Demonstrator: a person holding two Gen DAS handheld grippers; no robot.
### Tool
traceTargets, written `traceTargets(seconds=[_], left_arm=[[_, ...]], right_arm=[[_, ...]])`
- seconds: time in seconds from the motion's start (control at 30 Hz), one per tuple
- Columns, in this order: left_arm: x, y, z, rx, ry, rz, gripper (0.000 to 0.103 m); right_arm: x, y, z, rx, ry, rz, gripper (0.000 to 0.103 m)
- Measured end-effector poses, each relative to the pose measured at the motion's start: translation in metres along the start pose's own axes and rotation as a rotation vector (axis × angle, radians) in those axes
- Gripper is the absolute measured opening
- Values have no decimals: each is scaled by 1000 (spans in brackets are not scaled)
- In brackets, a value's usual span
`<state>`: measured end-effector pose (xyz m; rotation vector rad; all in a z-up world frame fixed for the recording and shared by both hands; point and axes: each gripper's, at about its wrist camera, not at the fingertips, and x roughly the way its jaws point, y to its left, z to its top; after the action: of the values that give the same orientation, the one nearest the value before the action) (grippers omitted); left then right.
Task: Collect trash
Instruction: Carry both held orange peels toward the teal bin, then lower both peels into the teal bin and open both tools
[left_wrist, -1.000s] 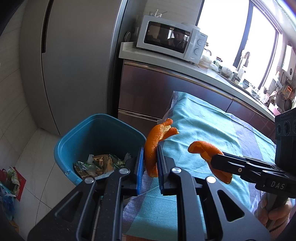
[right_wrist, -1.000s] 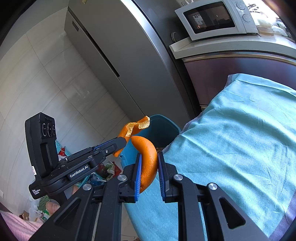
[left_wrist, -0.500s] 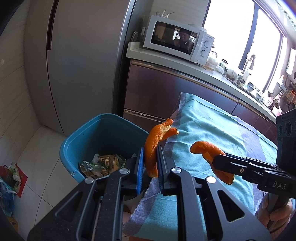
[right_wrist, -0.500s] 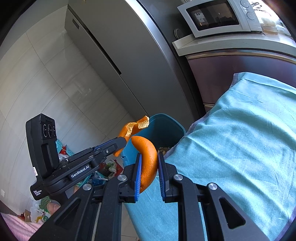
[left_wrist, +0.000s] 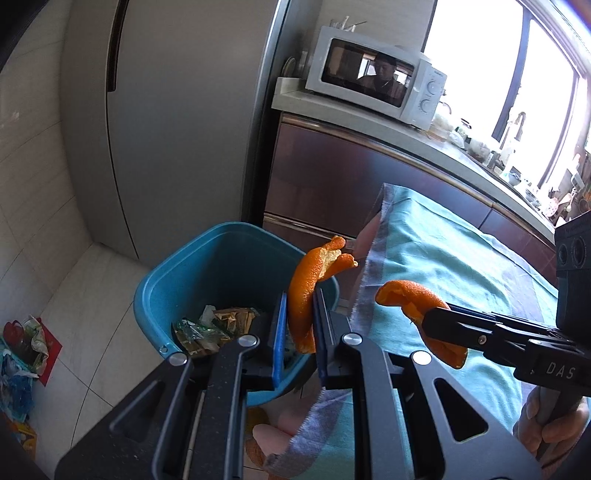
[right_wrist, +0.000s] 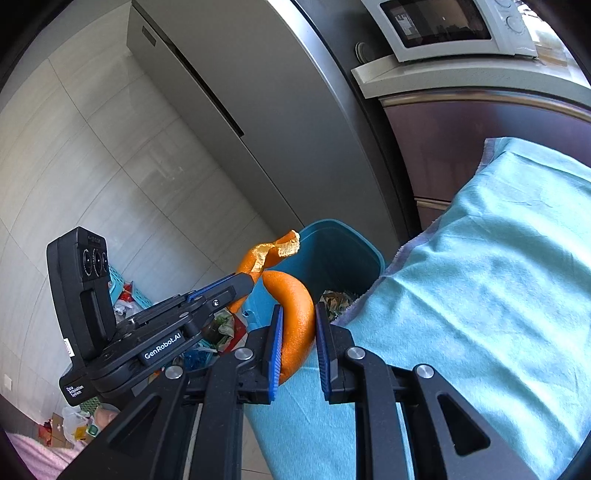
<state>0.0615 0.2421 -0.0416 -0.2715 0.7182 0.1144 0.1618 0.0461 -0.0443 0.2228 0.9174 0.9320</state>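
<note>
Left gripper (left_wrist: 299, 325) clamped on a curled strip of orange peel (left_wrist: 306, 291), held upright between the blue pads, torn pale tip curling above the fingertips. Just beyond and below those fingers, the blue trash bin (left_wrist: 177, 280), open-topped, with crumpled wrappers (left_wrist: 210, 325) lying in the bottom. Right gripper (right_wrist: 297, 332) likewise closed on a second, rounder piece of peel (right_wrist: 295, 314), arched up out of the gap between its pads. Seen from the left wrist, right gripper (left_wrist: 439, 325) coming in from the right side, its peel (left_wrist: 410, 295) near the first strip but apart from it, over the edge of the teal cloth (left_wrist: 443, 266). Seen from the right wrist, left gripper (right_wrist: 243, 282) crossing in from the left, its strip (right_wrist: 258, 258) just beside the rounder piece; contact between the two cannot be told. Bin (right_wrist: 340, 258) directly ahead of both tools, against the cloth's edge (right_wrist: 480, 277). Farther out, behind the bin, a grey fridge (left_wrist: 177, 110); to its right a counter with a white microwave (left_wrist: 373, 77). Off to the left on the floor, a litter of bags (left_wrist: 22, 354).
</note>
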Motion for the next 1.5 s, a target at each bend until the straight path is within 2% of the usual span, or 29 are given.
traceTargets(seconds=[0.9, 1.23, 1.4, 1.5], left_arm=[[56, 37, -3, -53, 74, 90, 14], [78, 49, -6, -84, 113, 89, 19], [80, 53, -7, -99, 110, 75, 18], [78, 55, -7, -106, 104, 74, 22]], right_arm=[[74, 12, 23, -5, 132, -83, 16], [92, 26, 29, -13, 168, -123, 18], [93, 29, 30, -12, 165, -141, 21], [92, 29, 30, -12, 162, -137, 21]])
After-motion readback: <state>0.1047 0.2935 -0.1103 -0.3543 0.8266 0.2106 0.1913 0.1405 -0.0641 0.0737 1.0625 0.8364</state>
